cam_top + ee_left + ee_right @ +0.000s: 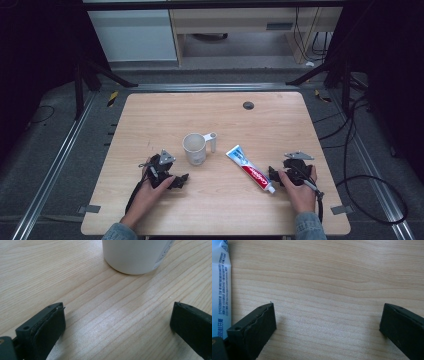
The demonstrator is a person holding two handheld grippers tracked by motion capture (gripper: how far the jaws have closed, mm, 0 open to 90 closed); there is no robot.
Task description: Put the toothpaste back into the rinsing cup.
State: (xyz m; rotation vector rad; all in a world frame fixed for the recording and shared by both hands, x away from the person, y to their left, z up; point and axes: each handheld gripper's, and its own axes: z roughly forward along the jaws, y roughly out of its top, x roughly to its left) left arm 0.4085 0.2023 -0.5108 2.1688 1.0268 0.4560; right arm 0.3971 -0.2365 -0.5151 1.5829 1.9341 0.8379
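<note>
Resting low on the wooden table (150, 115), both grippers lie spread and empty, a white cup (195, 148) and a toothpaste tube (250, 169) between them.

From above, the left gripper (176, 181) sits near and left of the cup, the right gripper (274, 175) just beside the tube's capped near end. The left gripper view adds the cup's base beyond wide-apart jaws; the right gripper view catches the tube's printed side at far left. Grey floor, metal rails and cables ring the table; a dark grommet (248, 105) sits at its far edge.
</note>
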